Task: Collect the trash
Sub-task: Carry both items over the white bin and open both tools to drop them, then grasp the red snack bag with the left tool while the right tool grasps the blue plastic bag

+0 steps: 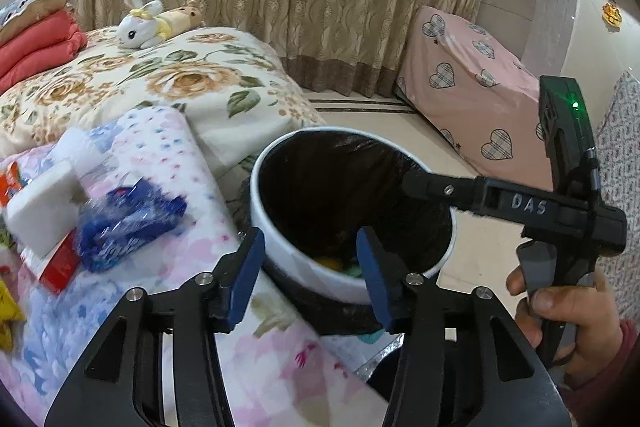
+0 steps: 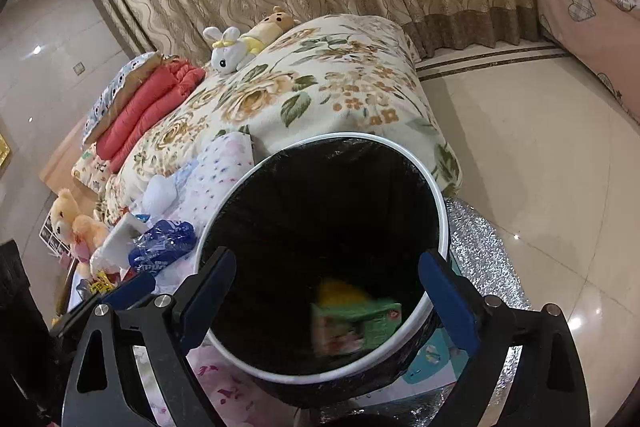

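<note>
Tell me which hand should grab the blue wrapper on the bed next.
Left. The left gripper is empty, with open jaws, and the blue wrapper lies just beside it on the bed. The right gripper, also open, hangs over the trash bin, farther away.

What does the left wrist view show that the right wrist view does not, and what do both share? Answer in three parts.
Only the left wrist view: the hand holding the right gripper's handle, and a red packet on the bed.
Only the right wrist view: a green box inside the bin, seen blurred, and a teddy bear.
Both: the white bin with its black liner, the blue wrapper, the white rabbit toy.
</note>
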Available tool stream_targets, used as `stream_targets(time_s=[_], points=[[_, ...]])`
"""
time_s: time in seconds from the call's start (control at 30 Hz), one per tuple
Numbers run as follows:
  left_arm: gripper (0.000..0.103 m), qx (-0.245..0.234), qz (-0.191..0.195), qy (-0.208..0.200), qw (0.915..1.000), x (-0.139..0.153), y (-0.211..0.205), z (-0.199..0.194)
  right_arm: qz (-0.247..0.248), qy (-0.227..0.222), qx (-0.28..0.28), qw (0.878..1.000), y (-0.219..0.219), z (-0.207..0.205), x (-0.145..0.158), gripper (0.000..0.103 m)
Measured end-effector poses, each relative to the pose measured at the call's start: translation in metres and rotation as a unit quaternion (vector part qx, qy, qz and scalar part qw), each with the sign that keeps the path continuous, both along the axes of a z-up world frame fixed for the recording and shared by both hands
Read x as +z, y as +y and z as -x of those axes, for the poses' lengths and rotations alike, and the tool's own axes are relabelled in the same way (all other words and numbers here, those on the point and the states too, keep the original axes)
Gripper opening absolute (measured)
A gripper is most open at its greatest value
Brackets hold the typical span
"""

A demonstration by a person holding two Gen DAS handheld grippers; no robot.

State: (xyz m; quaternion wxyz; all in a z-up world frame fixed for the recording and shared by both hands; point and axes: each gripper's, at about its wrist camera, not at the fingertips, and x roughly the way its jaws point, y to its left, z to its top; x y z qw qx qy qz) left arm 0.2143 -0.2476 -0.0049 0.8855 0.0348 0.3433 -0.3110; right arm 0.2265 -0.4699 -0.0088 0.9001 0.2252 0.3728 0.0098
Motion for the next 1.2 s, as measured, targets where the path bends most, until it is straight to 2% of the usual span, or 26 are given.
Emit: stream_targets(time_s=[0.07,0.1,0.33,0.67,1.2], points=[[0.06,0.012,0.002,0.005,0.9999,-0.003,0.01,0.004,-0.004,0.0,0.002,1.0,0.005,0.002,0.0,0.094],[0.061,0.018,0.003,0.008,0.9998,-0.005,0.015,0.005,-0.006,0.0,0.003,1.0,0.007,0.004,-0.001,0.094],[0.063,0.064,0.014,0.031,0.9974,-0.016,0.059,0.013,-0.009,-0.001,0.016,1.0,0.035,0.01,-0.002,0.095],[0.065,0.126,0.019,0.042,0.991,-0.027,0.122,0.029,-0.003,-0.014,0.055,0.998,0.086,0.015,0.005,0.095],[0.066,0.226,0.035,0.061,0.9716,-0.042,0.219,0.035,-0.012,0.0,0.14,0.99,0.179,0.005,-0.008,0.095]])
